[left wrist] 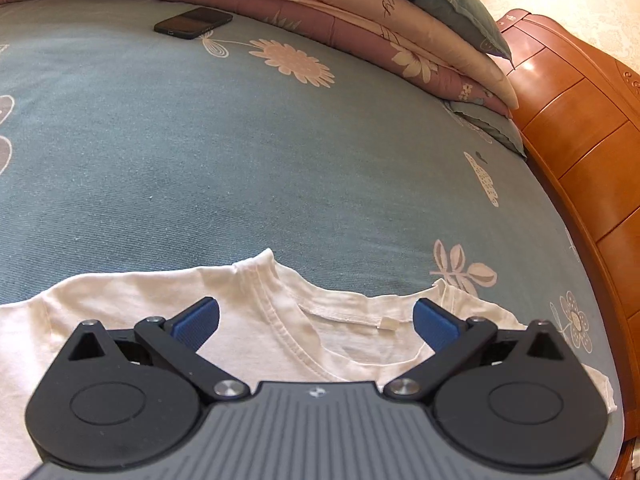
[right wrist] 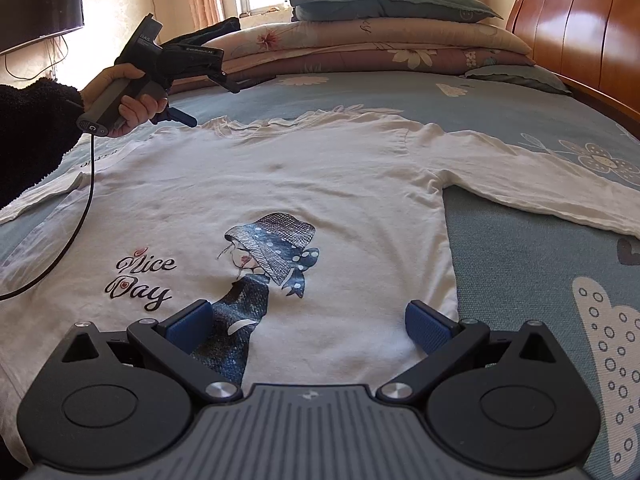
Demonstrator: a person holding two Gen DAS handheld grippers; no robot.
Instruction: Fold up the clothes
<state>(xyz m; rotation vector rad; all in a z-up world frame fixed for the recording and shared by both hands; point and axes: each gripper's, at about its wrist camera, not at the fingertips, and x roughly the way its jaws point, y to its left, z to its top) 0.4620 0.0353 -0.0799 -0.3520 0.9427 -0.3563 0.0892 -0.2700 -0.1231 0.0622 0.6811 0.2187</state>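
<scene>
One white long-sleeved shirt (right wrist: 304,184) lies face up and spread nearly flat on the bed (right wrist: 520,264), its printed figure and the words "Nice Day" showing, collar toward the stacked bedding and hem toward the right tool. I judge it is laid out this way so that sleeves and sides can be folded inward cleanly; no fold shows yet, so the task looks to be at its start. One sleeve (right wrist: 552,192) runs out across the blue sheet to the right of the right wrist view; the other, at the left edge, is cut off by the frame and partly behind a dark fleece cuff.

The right tool (right wrist: 308,326) hangs over the lower front of the shirt with its blue pads wide apart and nothing between them, likely poised for the hem. The left tool (left wrist: 316,320) sits over the collar (left wrist: 344,312), pads likewise spread and empty, the neckline and its small label lying in the gap below; whether the pads touch the cloth I cannot tell. In the right wrist view a hand (right wrist: 120,100) grips that tool's handle above the shoulder area, a cable trailing down over the fabric.

The hem itself is hidden under the right tool's body. Farther out, a dark phone (left wrist: 194,23) rests on the sheet near the folded quilts (right wrist: 380,48), with pillows (right wrist: 392,0) atop them and a wooden headboard (right wrist: 580,28) beyond
</scene>
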